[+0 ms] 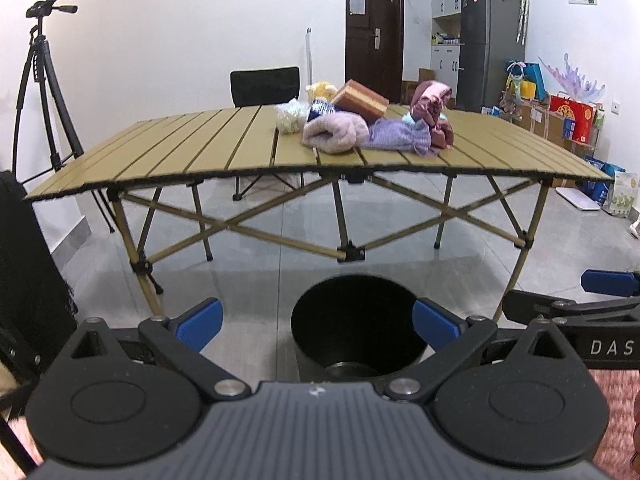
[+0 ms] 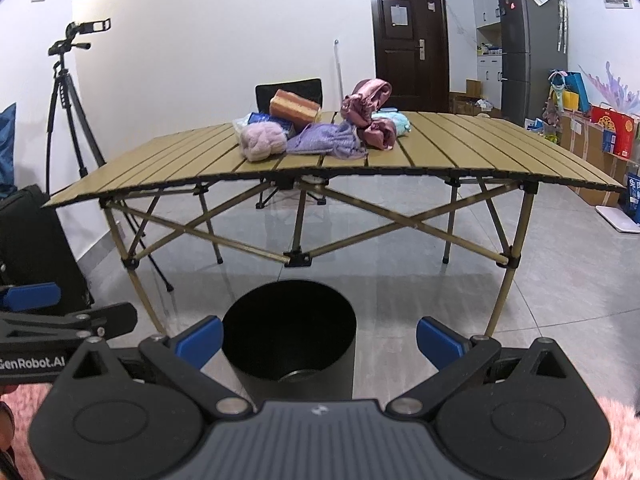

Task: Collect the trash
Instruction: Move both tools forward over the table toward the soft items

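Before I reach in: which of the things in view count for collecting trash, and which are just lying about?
For the job: black cylindrical bin on the floor; heap on the slatted folding table: orange sponge block, blue packet, white crinkled bag; both grippers, jaws open.

Just lying about: black tripod, black chair, grey fridge.

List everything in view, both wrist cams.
table: 1, tan slatted, folding, centre
bin: 1, black, on floor before the table
pink bundle: 1, table, left of pile
purple cloth: 1, table, beside pink bundle
maroon cloth: 1, heaped at the pile's right
sponge: 1, orange, atop pile
blue packet: 1, under sponge
chair: 1, black, behind table
tripod: 1, black, far left
fridge: 1, grey, back right
door: 1, dark brown, back wall
left gripper: open, empty
right gripper: open, empty
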A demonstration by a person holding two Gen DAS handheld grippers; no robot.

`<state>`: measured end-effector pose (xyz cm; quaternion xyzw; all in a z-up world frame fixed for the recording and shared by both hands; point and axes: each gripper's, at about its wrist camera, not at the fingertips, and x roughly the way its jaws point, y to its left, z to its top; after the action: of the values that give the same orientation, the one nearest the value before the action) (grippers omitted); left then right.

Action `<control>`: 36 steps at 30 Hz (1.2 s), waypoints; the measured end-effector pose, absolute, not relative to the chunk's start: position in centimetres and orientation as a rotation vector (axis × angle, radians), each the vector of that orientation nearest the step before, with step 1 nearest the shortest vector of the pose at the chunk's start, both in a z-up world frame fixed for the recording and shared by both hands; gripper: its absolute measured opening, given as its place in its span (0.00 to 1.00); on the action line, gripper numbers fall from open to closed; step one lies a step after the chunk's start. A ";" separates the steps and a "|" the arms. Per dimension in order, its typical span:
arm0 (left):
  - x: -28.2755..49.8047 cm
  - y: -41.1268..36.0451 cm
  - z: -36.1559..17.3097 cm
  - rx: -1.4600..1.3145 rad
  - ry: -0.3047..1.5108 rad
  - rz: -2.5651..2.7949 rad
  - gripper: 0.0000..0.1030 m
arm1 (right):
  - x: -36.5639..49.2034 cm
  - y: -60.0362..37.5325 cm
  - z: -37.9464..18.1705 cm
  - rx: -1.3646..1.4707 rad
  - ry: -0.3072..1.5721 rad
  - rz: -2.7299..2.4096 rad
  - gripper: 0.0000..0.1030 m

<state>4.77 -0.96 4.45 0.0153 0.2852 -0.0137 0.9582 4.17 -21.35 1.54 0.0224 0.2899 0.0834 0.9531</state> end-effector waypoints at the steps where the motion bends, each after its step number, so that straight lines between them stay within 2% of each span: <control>1: 5.3 -1.1 4.7 0.034 0.572 -0.027 1.00 | 4.7 -21.4 1.7 0.049 0.584 0.169 1.00; 27: 21.2 -3.4 7.7 0.039 0.472 -0.006 1.00 | 19.4 -23.1 4.4 0.074 0.447 0.143 1.00; 36: 27.0 -3.8 7.0 -0.008 0.509 -0.019 1.00 | 24.4 -23.4 4.3 0.061 0.404 0.139 1.00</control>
<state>27.00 -3.84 6.96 -0.0037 0.2517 -0.0094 0.9678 24.41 -23.44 4.27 0.0302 0.2005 0.0690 0.9768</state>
